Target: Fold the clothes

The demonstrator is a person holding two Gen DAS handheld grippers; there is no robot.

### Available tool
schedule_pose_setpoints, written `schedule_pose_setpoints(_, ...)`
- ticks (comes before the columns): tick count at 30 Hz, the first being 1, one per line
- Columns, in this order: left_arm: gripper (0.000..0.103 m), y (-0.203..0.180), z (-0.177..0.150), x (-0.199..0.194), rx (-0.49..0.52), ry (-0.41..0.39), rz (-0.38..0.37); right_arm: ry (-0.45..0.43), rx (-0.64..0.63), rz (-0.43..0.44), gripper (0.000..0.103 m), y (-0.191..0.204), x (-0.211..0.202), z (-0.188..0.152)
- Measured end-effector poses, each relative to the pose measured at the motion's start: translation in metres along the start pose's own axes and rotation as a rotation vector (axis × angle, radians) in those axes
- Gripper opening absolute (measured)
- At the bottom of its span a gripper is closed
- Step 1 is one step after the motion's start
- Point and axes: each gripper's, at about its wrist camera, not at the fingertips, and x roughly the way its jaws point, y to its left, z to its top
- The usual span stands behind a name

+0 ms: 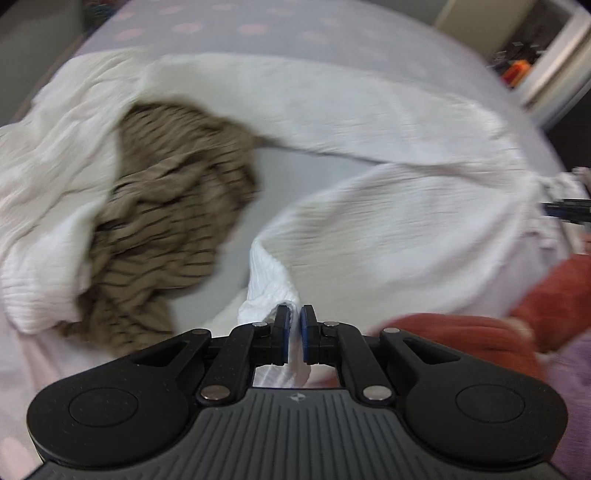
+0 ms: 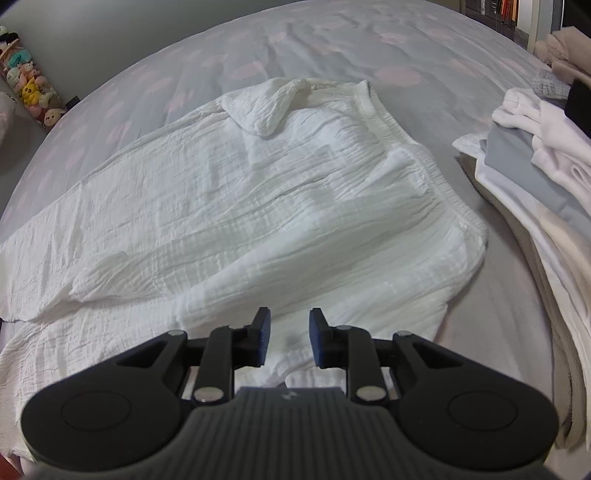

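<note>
Left gripper point(image 1: 295, 314) nearest the lens in the left wrist view, blue pads nearly together and clamped on a bunched hem of the white crinkled garment point(image 1: 369, 206). Blurred all over. White cloth strung up from the grey bedspread point(image 1: 280, 33) to the jaws, the rest of it sprawled across the bed. Brown striped garment point(image 1: 173, 221) heaped at left, partly under the white cloth. Rust-red sleeve point(image 1: 554, 295) at the right edge.

Right gripper point(image 2: 286, 321) lowest in the right wrist view, jaws narrowly apart, nothing pinched between the pads, poised over the near edge of the white crinkled garment point(image 2: 258, 192). Same cloth spread flat on the pink-spotted bedspread, one corner turned over at the far end. Stack of folded clothes point(image 2: 535, 158) at right, apart from the garment. Row of plush toys point(image 2: 29, 88) far left by the wall.
</note>
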Motion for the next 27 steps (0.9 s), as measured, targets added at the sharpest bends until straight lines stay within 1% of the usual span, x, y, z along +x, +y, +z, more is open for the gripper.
schedule_pose_setpoints(2,0.004,-0.013,0.001,-0.005,0.034,-0.002,-0.063,-0.003,0.008,0.002,0.026,-0.001,-0.001,0.000)
schedule_pose_setpoints(3,0.004,-0.017,0.001,-0.006,0.047,-0.001,-0.083,-0.004,0.012,0.002,0.026,-0.002,-0.001,0.000)
schedule_pose_setpoints(5,0.004,-0.021,0.002,-0.005,0.058,0.003,-0.087,-0.008,0.015,0.003,0.027,-0.002,-0.002,-0.001)
schedule_pose_setpoints(6,0.004,-0.021,0.002,-0.003,0.057,0.005,-0.084,-0.011,0.016,0.005,0.027,-0.002,-0.002,-0.001)
schedule_pose_setpoints(9,0.003,-0.013,0.003,0.003,0.029,0.000,-0.034,-0.019,0.022,0.014,0.028,-0.002,-0.005,-0.001)
schedule_pose_setpoints(11,0.003,-0.006,0.002,0.011,0.022,0.019,0.012,-0.022,0.033,0.021,0.029,-0.002,-0.006,0.000)
schedule_pose_setpoints(12,0.003,-0.003,0.001,0.016,0.015,0.031,0.023,-0.023,0.036,0.021,0.030,-0.002,-0.007,0.000)
schedule_pose_setpoints(14,0.003,0.004,-0.005,0.030,-0.010,0.059,0.001,-0.026,0.035,0.019,0.030,-0.001,-0.009,-0.001)
schedule_pose_setpoints(16,0.003,0.010,-0.013,0.044,-0.044,0.085,-0.036,-0.033,0.039,0.025,0.030,-0.001,-0.012,-0.001)
schedule_pose_setpoints(17,0.001,0.014,-0.018,0.050,-0.076,0.084,-0.061,-0.034,0.040,0.026,0.031,0.000,-0.013,-0.001)
schedule_pose_setpoints(19,0.001,0.023,-0.026,0.058,-0.144,0.076,-0.114,-0.031,0.041,0.024,0.033,0.000,-0.013,-0.001)
schedule_pose_setpoints(20,0.001,0.026,-0.030,0.062,-0.164,0.080,-0.127,-0.030,0.041,0.024,0.033,0.000,-0.013,-0.001)
schedule_pose_setpoints(22,0.001,0.029,-0.037,0.070,-0.178,0.101,-0.126,-0.027,0.042,0.022,0.034,0.000,-0.013,0.000)
schedule_pose_setpoints(24,0.002,0.030,-0.041,0.075,-0.178,0.116,-0.101,-0.024,0.043,0.020,0.034,0.000,-0.013,0.000)
schedule_pose_setpoints(25,0.003,0.032,-0.042,0.073,-0.185,0.106,-0.099,-0.022,0.043,0.020,0.034,0.000,-0.013,0.001)
schedule_pose_setpoints(26,0.009,0.034,-0.043,0.069,-0.197,0.089,-0.102,-0.021,0.043,0.019,0.034,0.000,-0.013,0.001)
schedule_pose_setpoints(27,0.022,0.036,-0.044,0.065,-0.208,0.070,-0.104,-0.020,0.044,0.018,0.034,0.000,-0.012,0.001)
